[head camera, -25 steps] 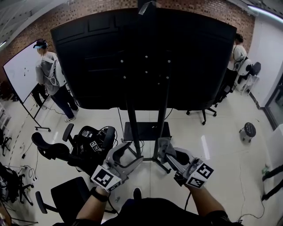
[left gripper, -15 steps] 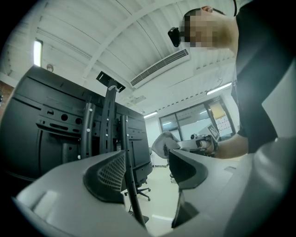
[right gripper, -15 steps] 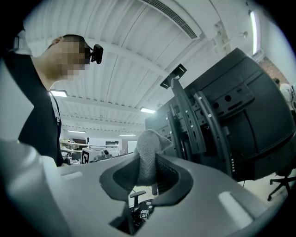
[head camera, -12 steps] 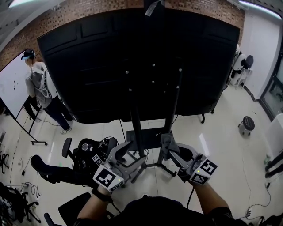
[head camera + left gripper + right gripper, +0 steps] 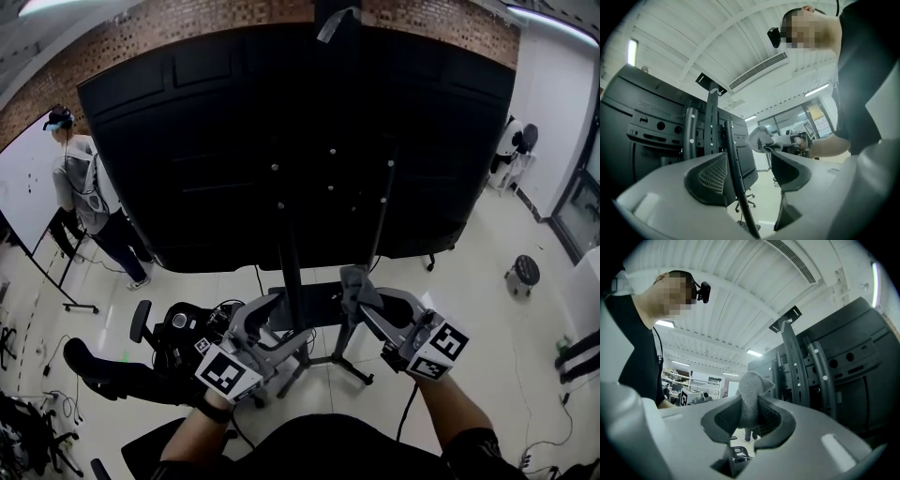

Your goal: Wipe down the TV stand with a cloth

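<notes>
The black TV (image 5: 300,141) shows its back, mounted on the TV stand (image 5: 286,246) with two upright poles and a low shelf (image 5: 309,302). My right gripper (image 5: 354,284) is shut on a grey cloth (image 5: 360,291), held beside the foot of the right pole (image 5: 379,230). The cloth (image 5: 750,399) sticks up between the jaws of the right gripper (image 5: 749,416). My left gripper (image 5: 274,323) is open near the base of the left pole. A thin black bar (image 5: 733,183) runs through the gap of the left gripper (image 5: 745,176). The cloth (image 5: 759,138) shows beyond it.
Black office chairs (image 5: 178,330) and cables stand on the floor at left. A person (image 5: 82,183) stands by a whiteboard (image 5: 19,202) at far left, another person (image 5: 511,141) at far right. A small stool (image 5: 522,272) sits at right.
The view has closed in on the TV's back. Both grippers have moved forward and up toward the stand's lower poles, the right one a little rightward with the cloth.
</notes>
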